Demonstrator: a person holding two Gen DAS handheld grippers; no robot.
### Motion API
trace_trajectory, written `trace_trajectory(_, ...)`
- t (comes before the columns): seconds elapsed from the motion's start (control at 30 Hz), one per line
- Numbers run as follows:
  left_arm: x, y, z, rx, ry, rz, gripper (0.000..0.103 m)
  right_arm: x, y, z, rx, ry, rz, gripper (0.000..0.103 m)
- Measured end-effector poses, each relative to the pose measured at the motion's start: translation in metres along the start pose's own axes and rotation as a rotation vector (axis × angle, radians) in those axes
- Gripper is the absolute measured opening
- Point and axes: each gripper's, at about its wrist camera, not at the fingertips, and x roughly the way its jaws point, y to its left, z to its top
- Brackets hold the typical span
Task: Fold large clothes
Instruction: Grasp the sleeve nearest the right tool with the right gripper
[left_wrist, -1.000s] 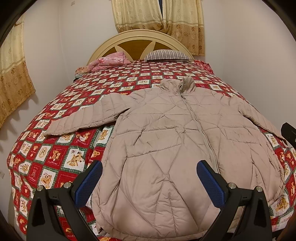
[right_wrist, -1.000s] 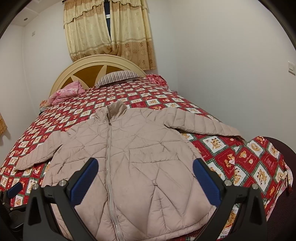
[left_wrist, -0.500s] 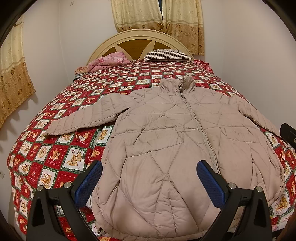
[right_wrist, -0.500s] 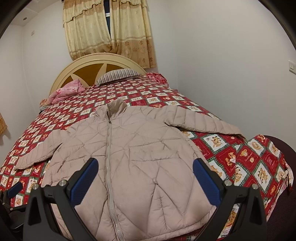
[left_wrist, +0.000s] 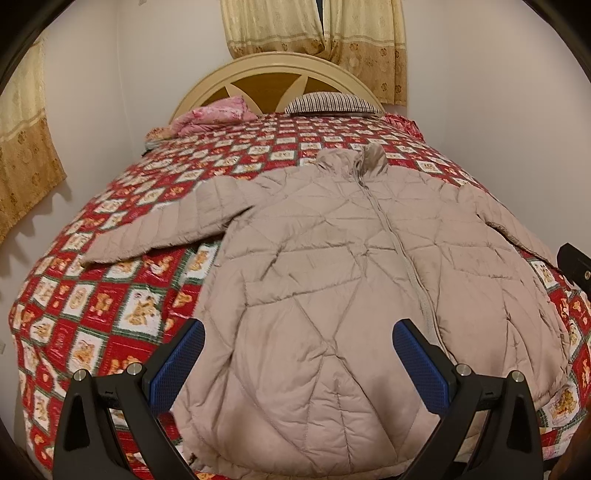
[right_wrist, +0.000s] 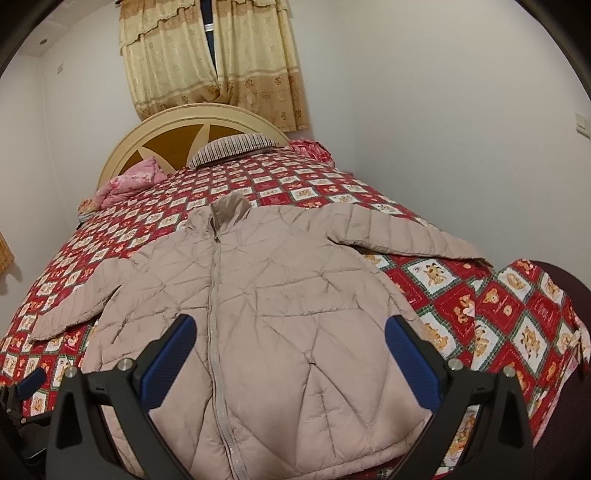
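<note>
I hold my left tongs (left_wrist: 297, 363) and right tongs (right_wrist: 290, 354) spread wide and empty, hovering just above the hem of the beige quilted puffer jacket (left_wrist: 332, 280). It lies flat, zipped, on the red teddy-bear patchwork bedspread (left_wrist: 110, 306) in a white-walled room. Its collar points toward the cream arched headboard (left_wrist: 273, 74), long axis down the bed, sleeves spread sideways.

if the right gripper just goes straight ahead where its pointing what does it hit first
Most likely the beige jacket: the open right gripper frames its front panel just right of the zipper, though depth is hard to judge.
</note>
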Motion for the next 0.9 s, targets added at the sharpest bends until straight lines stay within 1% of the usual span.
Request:
trace_trajectory(0.07, 0.013, 0.002, -0.003, -0.001, 0.022, -0.017, 0.102, 0.008, -0.005, -0.001, 0.012, 0.007, -0.006, 0.103)
trace_trajectory(0.17, 0.037, 0.011, 0.001, -0.014, 0.064, -0.028, 0.102, 0.025, -0.021, 0.000, 0.042, 0.044, -0.019, 0.103)
trace_trajectory(0.23, 0.054, 0.020, 0.010, -0.031, 0.079, -0.020, 0.102, 0.036, -0.040, 0.003, 0.089, 0.052, -0.033, 0.103)
trace_trajectory(0.27, 0.064, 0.026, 0.017, -0.043, 0.082, -0.009, 0.102, 0.041, -0.051, 0.006, 0.113, 0.056, -0.033, 0.100)
trace_trajectory(0.3, 0.070, 0.030, 0.022, -0.051, 0.080, 0.002, 0.102, 0.049, -0.067, 0.011, 0.148, 0.066, -0.034, 0.092)
trace_trajectory(0.37, 0.085, 0.041, 0.038, -0.073, 0.060, 0.032, 0.102, 0.060, -0.096, 0.020, 0.205, 0.081, -0.057, 0.080)
trace_trajectory(0.4, 0.092, 0.046, 0.047, -0.084, 0.042, 0.047, 0.102, 0.069, -0.118, 0.026, 0.247, 0.087, -0.064, 0.077)
trace_trajectory(0.43, 0.099, 0.050, 0.055, -0.095, 0.017, 0.060, 0.102, 0.075, -0.134, 0.030, 0.280, 0.097, -0.063, 0.075)
trace_trajectory(0.47, 0.107, 0.054, 0.063, -0.107, -0.013, 0.077, 0.102, 0.086, -0.160, 0.035, 0.345, 0.113, -0.062, 0.072)
trace_trajectory(0.5, 0.114, 0.058, 0.069, -0.119, -0.032, 0.094, 0.102, 0.093, -0.179, 0.037, 0.402, 0.122, -0.056, 0.072)
trace_trajectory(0.53, 0.121, 0.060, 0.073, -0.129, -0.050, 0.109, 0.102, 0.106, -0.208, 0.041, 0.488, 0.137, -0.045, 0.072)
trace_trajectory(0.6, 0.139, 0.063, 0.078, -0.140, -0.065, 0.132, 0.102, 0.126, -0.248, 0.043, 0.595, 0.159, -0.064, 0.072)
trace_trajectory(0.67, 0.159, 0.063, 0.076, -0.136, -0.042, 0.150, 0.102, 0.147, -0.286, 0.042, 0.701, 0.176, -0.095, 0.072)
trace_trajectory(0.73, 0.181, 0.065, 0.070, -0.143, 0.026, 0.158, 0.102, 0.163, -0.312, 0.039, 0.776, 0.184, -0.144, 0.072)
trace_trajectory(0.77, 0.186, 0.066, 0.068, -0.152, 0.043, 0.155, 0.102, 0.170, -0.322, 0.038, 0.803, 0.182, -0.168, 0.072)
trace_trajectory(0.83, 0.195, 0.074, 0.066, -0.188, 0.076, 0.125, 0.102, 0.182, -0.334, 0.037, 0.842, 0.189, -0.210, 0.072)
trace_trajectory(0.87, 0.198, 0.076, 0.065, -0.203, 0.091, 0.112, 0.102, 0.184, -0.338, 0.038, 0.861, 0.186, -0.261, 0.071)
trace_trajectory(0.9, 0.203, 0.080, 0.062, -0.227, 0.113, 0.089, 0.102, 0.182, -0.340, 0.043, 0.858, 0.156, -0.300, 0.071)
